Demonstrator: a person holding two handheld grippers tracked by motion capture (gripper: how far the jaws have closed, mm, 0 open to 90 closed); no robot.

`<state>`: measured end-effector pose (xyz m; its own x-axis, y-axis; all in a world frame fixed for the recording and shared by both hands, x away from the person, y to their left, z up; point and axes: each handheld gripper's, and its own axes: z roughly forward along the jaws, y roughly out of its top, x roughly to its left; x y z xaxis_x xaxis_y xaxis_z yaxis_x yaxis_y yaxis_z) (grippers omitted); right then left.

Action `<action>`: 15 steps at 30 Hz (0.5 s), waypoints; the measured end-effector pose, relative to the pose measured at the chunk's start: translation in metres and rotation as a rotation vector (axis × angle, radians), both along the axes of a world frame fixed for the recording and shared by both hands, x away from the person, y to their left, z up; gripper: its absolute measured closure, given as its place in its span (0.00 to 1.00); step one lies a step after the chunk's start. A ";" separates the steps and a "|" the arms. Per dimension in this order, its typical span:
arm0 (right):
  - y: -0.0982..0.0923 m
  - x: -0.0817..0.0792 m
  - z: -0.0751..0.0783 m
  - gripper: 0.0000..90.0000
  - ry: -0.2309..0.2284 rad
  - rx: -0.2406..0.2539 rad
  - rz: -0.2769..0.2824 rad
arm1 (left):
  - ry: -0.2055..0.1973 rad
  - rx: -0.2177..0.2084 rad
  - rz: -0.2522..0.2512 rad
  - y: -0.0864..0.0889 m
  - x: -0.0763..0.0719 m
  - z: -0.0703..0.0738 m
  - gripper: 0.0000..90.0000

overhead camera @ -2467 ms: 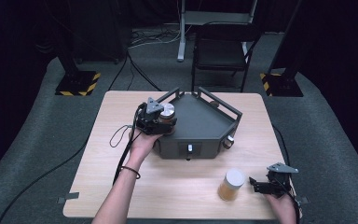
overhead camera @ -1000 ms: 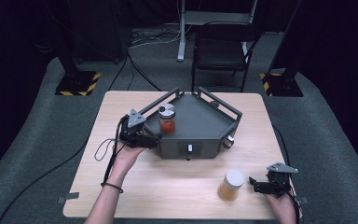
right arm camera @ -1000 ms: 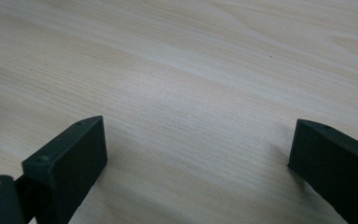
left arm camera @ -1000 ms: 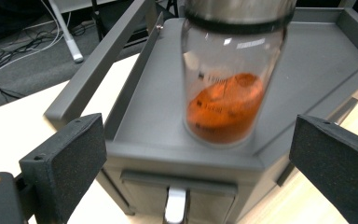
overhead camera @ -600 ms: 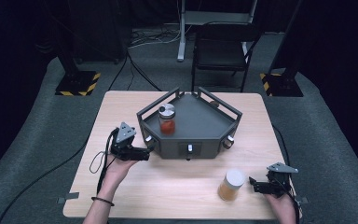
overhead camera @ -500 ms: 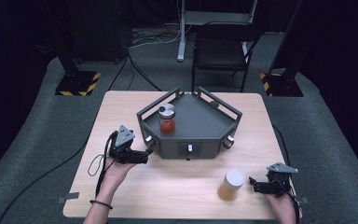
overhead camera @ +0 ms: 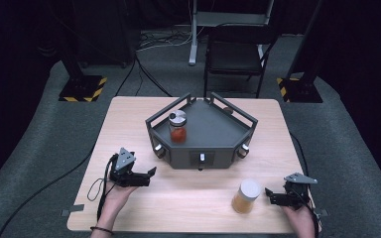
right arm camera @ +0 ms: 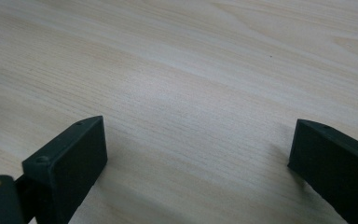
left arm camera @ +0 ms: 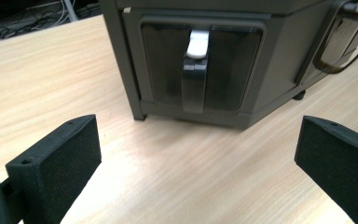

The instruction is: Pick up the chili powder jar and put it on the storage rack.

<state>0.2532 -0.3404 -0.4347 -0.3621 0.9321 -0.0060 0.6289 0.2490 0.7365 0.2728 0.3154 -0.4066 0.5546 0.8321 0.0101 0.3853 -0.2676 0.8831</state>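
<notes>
A dark grey angular box (overhead camera: 213, 130) stands mid-table, and a red-filled jar (overhead camera: 178, 127) with a silver lid sits on its top at the left. My left gripper (overhead camera: 149, 177) rests low at the table's front left, pointing toward the box. Its jaws have just been opening, and it is now open with nothing between them. In the left gripper view the same gripper (left arm camera: 198, 130) faces the box's side panel (left arm camera: 279, 56) and its white-tipped latch (left arm camera: 196, 70). An amber jar (overhead camera: 246, 196) with a white lid stands front right. My right gripper (overhead camera: 270, 197) is open just right of it, and over bare wood (right arm camera: 198, 126).
The wooden table (overhead camera: 129, 119) has free surface left of and in front of the box. A black chair (overhead camera: 238, 54) stands behind the table. Stands with yellow-black bases (overhead camera: 82, 89) and cables lie on the grey floor.
My left hand has drawn back from the box's left corner to the table's front left and sunk lower. The red jar stays on the box. The right hand has not moved.
</notes>
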 end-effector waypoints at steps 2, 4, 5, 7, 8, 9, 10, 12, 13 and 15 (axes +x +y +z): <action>0.000 0.000 0.000 0.03 0.000 0.000 0.000 | 0.002 -0.006 0.004 0.002 -0.002 -0.005 0.00; 0.000 0.000 0.000 0.03 0.000 0.000 0.000 | 0.005 0.001 0.010 0.003 -0.004 -0.009 0.00; 0.000 0.000 0.000 0.03 0.000 0.000 -0.001 | 0.010 0.002 0.010 0.004 -0.004 -0.011 0.00; 0.000 -0.001 0.000 0.03 0.000 0.000 0.000 | 0.014 0.017 0.015 0.004 -0.005 -0.015 0.00; 0.000 -0.001 0.000 0.03 0.000 0.000 0.000 | 0.018 0.019 0.014 0.005 -0.006 -0.017 0.00; 0.000 -0.001 0.000 0.03 0.000 0.000 0.000 | 0.021 0.016 0.013 0.006 -0.006 -0.019 0.00; 0.000 -0.001 0.000 0.03 0.000 0.000 0.000 | 0.023 0.018 0.015 0.007 -0.007 -0.022 0.00; 0.000 -0.001 0.000 0.03 0.000 0.000 0.000 | 0.030 0.023 0.020 0.007 -0.008 -0.026 0.00; 0.000 -0.001 0.000 0.03 0.000 0.000 0.000 | 0.035 0.024 0.021 0.008 -0.008 -0.028 0.00; 0.000 -0.001 0.000 0.03 0.000 0.000 0.000 | 0.043 0.030 0.024 0.010 -0.008 -0.032 0.00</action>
